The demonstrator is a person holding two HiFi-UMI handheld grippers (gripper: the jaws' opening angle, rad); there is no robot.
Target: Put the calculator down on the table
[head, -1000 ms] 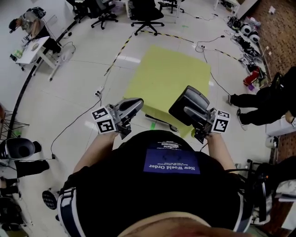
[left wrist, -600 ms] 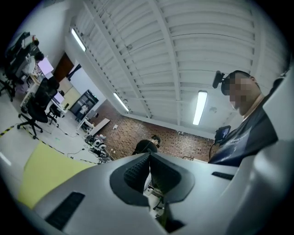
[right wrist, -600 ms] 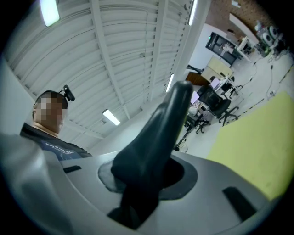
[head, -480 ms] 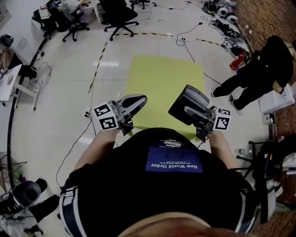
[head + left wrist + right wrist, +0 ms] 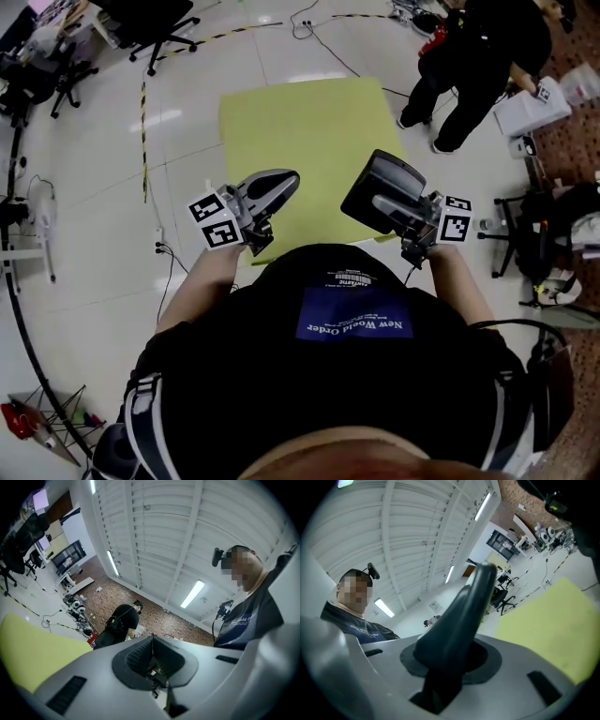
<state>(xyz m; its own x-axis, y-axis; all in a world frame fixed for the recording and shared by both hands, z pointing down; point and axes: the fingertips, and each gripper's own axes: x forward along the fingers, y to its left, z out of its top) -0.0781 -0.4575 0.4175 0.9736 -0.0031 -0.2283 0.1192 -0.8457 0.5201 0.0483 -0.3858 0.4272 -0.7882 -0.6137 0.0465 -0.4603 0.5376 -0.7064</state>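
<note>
The calculator [image 5: 375, 178] is in the air, pinched by the right gripper [image 5: 382, 204] at its near end. The rest of the slab sticks out past the jaws. In the head view it shows against the near right corner of the yellow table [image 5: 300, 131], clear of the top. In the right gripper view the calculator [image 5: 464, 616] stands edge-on between the clamped jaws of the right gripper [image 5: 450, 667]. The left gripper [image 5: 286, 180] is held up at the left, and its own view shows the left gripper [image 5: 152, 641] with jaws pressed together on nothing.

Likely risks:
- A release from this height would drop the calculator, and it could bounce or crack.
- A landing on the near right corner could leave it overhanging, and it could tip to the floor.
- The grip is on one end only, so the slab could pivot or slip if it tilts.
- Setting it down edge-first could make it topple flat with a knock.

Counts: one calculator, two grippers, one table. One bystander [image 5: 473, 56] in black stands by the far right corner. One office chair [image 5: 155, 23] is clear at the far left.
</note>
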